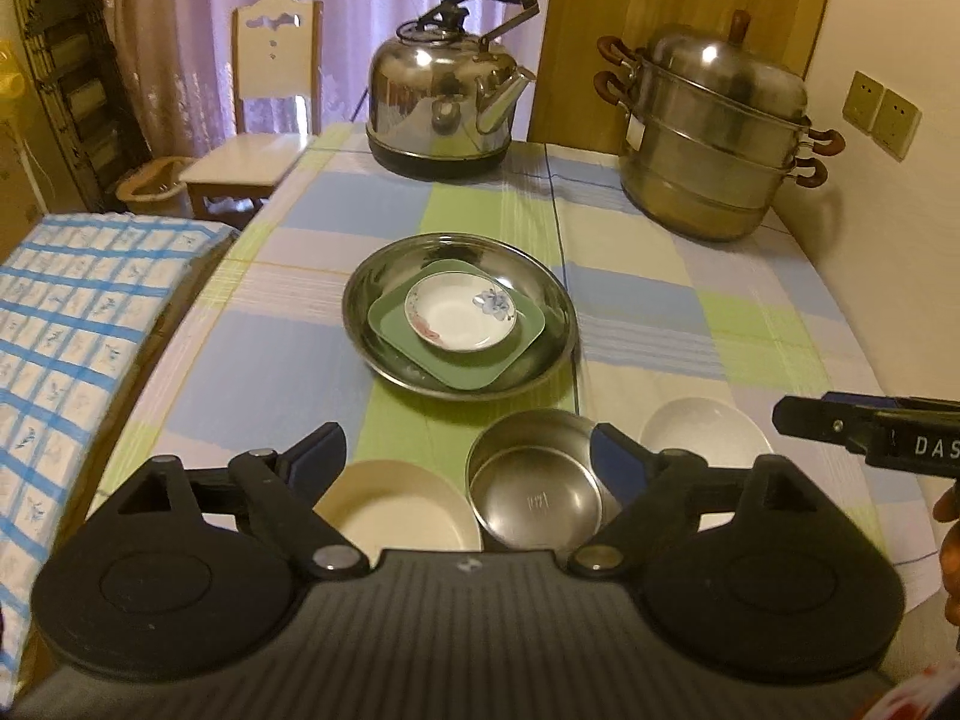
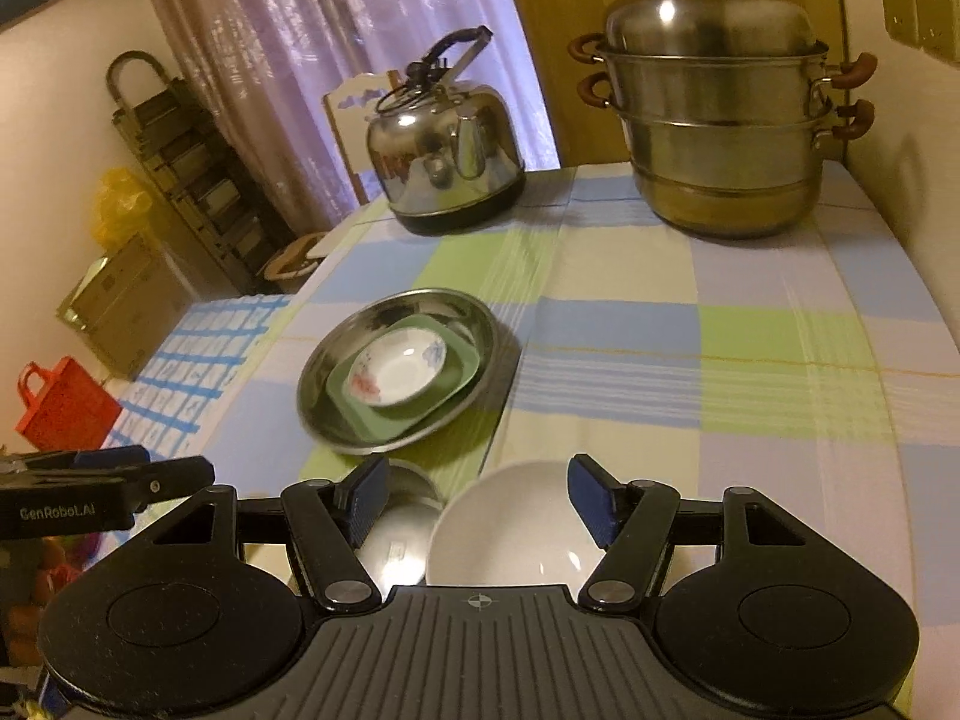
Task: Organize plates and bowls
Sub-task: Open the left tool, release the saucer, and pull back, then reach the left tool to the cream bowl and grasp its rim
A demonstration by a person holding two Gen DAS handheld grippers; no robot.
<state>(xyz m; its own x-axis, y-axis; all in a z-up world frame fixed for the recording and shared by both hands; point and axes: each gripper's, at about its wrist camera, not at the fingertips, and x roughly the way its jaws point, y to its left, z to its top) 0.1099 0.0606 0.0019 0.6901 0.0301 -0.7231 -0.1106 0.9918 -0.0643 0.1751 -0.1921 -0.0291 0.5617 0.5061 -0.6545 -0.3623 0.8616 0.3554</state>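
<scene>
the right gripper point(image 2: 471, 495) hangs with its jaws spread wide over a white bowl point(image 2: 510, 534), touching nothing. just left of that bowl sits a small steel bowl point(image 2: 399, 531) (partly hidden by a finger). farther off, a steel plate point(image 2: 336, 384) carries a green square plate point(image 2: 447, 381) and a flowered saucer point(image 2: 396, 375). the left gripper point(image 2: 180, 477) shows at the left edge.

Shiny steel bowl point(image 1: 536, 495), glossy white ceramic dish point(image 2: 510, 531), matt checked tablecloth point(image 1: 660, 312).

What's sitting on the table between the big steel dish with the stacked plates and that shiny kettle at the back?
Nothing: only bare checked tablecloth lies between the steel dish and the kettle. Both wrist views show it.
</scene>
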